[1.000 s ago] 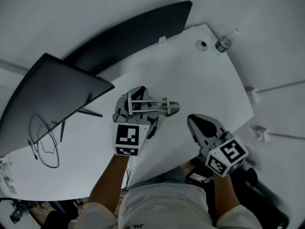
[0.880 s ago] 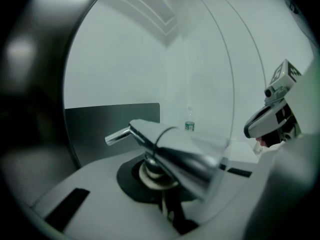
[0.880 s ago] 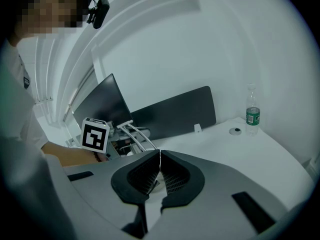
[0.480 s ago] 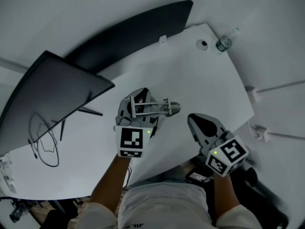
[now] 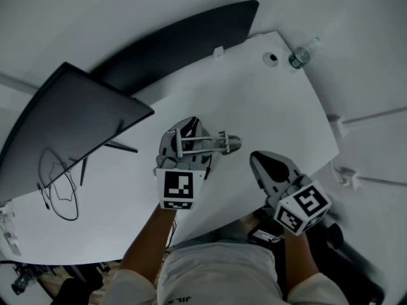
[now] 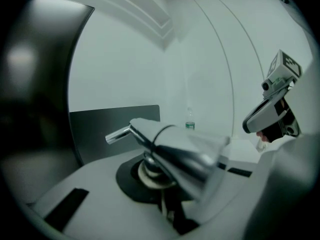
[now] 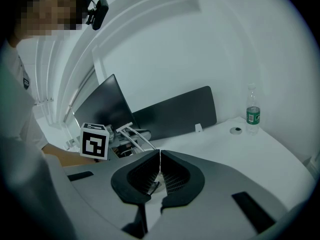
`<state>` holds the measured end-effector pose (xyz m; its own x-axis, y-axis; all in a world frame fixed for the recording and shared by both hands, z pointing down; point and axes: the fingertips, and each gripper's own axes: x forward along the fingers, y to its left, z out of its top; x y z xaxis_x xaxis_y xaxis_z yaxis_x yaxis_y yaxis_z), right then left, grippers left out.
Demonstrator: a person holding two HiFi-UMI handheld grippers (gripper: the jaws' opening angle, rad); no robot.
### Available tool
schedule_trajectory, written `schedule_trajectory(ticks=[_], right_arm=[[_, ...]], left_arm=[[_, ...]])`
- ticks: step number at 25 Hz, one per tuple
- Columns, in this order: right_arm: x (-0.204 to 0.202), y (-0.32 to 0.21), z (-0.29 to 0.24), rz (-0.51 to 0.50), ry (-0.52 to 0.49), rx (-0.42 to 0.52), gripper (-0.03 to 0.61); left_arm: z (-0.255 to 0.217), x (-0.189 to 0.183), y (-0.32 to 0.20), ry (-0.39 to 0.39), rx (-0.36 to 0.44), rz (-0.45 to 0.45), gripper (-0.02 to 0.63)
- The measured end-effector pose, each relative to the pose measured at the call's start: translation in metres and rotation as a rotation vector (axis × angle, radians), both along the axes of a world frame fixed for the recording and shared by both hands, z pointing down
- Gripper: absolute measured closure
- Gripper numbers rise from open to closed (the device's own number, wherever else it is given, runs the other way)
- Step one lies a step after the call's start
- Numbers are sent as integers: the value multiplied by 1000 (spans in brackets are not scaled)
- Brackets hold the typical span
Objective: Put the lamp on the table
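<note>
Left gripper [image 5: 183, 135] drifted slightly toward 4 o'clock, its narrow jaws now opening round the lamp [image 5: 219, 143], so I would settle it flat on the table [image 5: 267, 100] first; right gripper [image 5: 261, 161] stays closed, empty.

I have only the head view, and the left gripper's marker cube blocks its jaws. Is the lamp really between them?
Observer: Yes. In the left gripper view the lamp sits between the jaws of the left gripper, and those jaws are opening.
Operator: Is there anything in the right gripper?
Observer: No. The right gripper view shows the right gripper with its jaws together and nothing between them.
Operator: From above I can't tell whether that bottle is standing.
Observer: It is. The right gripper view shows the bottle from the side, upright at the far corner of the table.
</note>
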<state>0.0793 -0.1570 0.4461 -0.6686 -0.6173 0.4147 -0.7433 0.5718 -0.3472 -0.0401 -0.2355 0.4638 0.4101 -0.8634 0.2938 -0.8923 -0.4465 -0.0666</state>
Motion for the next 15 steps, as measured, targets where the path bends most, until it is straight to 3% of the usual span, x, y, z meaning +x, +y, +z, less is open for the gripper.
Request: schedule_trajectory(ticks=[8,15], right_arm=[[-1,4,0,-5,-4,-7,546],[-1,5,0,-5,-5,-11,546]], left_arm=[[0,-2,-1,-13,14,-23,600],[2,-4,0,-12,-4,-26,558]])
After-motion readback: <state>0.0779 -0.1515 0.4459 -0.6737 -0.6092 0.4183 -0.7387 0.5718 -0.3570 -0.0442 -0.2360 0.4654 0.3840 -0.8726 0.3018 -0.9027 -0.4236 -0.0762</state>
